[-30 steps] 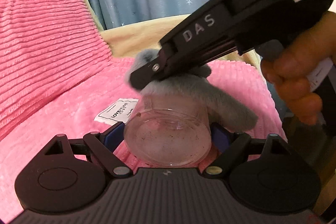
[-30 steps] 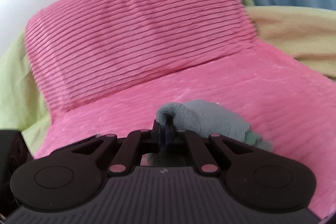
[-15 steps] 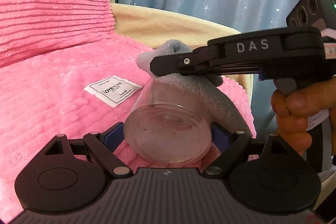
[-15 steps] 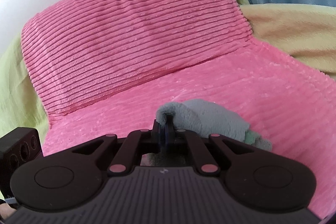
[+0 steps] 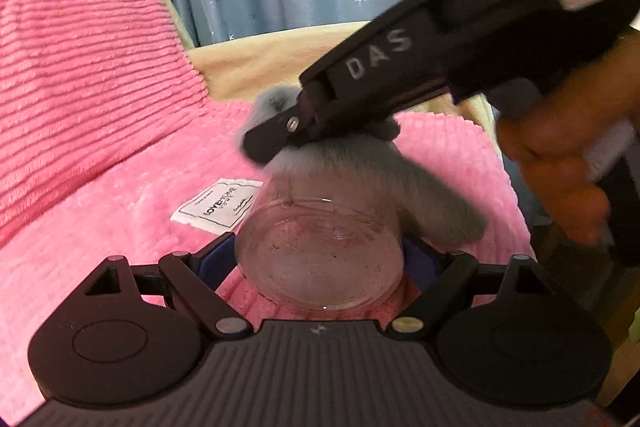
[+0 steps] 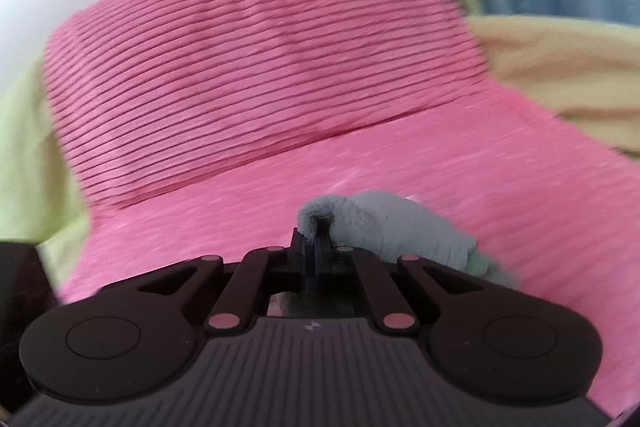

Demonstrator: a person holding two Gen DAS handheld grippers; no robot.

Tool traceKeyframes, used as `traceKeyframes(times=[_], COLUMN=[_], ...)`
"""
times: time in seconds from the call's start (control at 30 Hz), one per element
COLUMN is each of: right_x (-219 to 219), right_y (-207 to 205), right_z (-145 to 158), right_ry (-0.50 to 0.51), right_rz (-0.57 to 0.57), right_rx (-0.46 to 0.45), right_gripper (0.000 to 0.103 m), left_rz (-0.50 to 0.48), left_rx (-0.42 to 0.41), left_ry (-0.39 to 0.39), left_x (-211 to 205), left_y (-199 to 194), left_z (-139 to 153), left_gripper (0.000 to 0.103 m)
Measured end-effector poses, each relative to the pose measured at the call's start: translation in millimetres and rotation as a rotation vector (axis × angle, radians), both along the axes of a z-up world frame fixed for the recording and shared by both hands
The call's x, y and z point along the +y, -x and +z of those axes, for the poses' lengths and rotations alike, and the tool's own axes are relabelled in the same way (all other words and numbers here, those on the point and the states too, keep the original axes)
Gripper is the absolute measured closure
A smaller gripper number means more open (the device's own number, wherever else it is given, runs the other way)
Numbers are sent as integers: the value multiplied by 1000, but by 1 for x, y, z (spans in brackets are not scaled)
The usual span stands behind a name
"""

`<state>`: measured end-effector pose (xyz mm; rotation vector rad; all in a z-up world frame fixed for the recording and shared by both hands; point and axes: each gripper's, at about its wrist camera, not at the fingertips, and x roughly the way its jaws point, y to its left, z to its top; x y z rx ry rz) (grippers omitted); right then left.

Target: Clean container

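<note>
Left wrist view: left gripper level, fingers spread wide and clamped on one clear container, held on its side over pink blanket, one white label behind. Right gripper angles down from upper right, a hand on its handle, pinched tight on one grey cloth against the container's far end. One pink cushion.

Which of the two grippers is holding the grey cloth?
The right gripper, jaws pinched shut on the grey cloth. The left gripper instead clamps the clear container.
</note>
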<state>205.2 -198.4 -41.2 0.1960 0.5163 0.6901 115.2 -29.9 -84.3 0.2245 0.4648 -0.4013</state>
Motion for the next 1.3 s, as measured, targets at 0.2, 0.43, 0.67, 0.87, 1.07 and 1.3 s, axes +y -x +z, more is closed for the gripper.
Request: traceKeyframes(times=[0.2, 0.43, 0.67, 0.87, 1.07, 1.3], right_x=[1, 0, 8, 12, -6, -5], right_y=[0, -1, 5, 6, -4, -4], right_z=[0, 0, 0, -1, -1, -3], right_ry=[2, -15, -43, -45, -16, -20], right_rz=[1, -9, 86, 160, -43, -36], right_rx=[-2, 13, 50, 56, 11, 11], right_gripper=[102, 102, 102, 102, 102, 102], left_rz=[9, 27, 18, 7, -29, -19], left_rx=[90, 193, 140, 43, -26, 72], left_ry=[169, 439, 333, 138, 9, 218], left_x=[19, 51, 39, 18, 0, 22], left_y=[-10, -24, -18, -7, 2, -10], left_z=[0, -4, -2, 1, 0, 1], left_gripper=[15, 15, 16, 16, 16, 15])
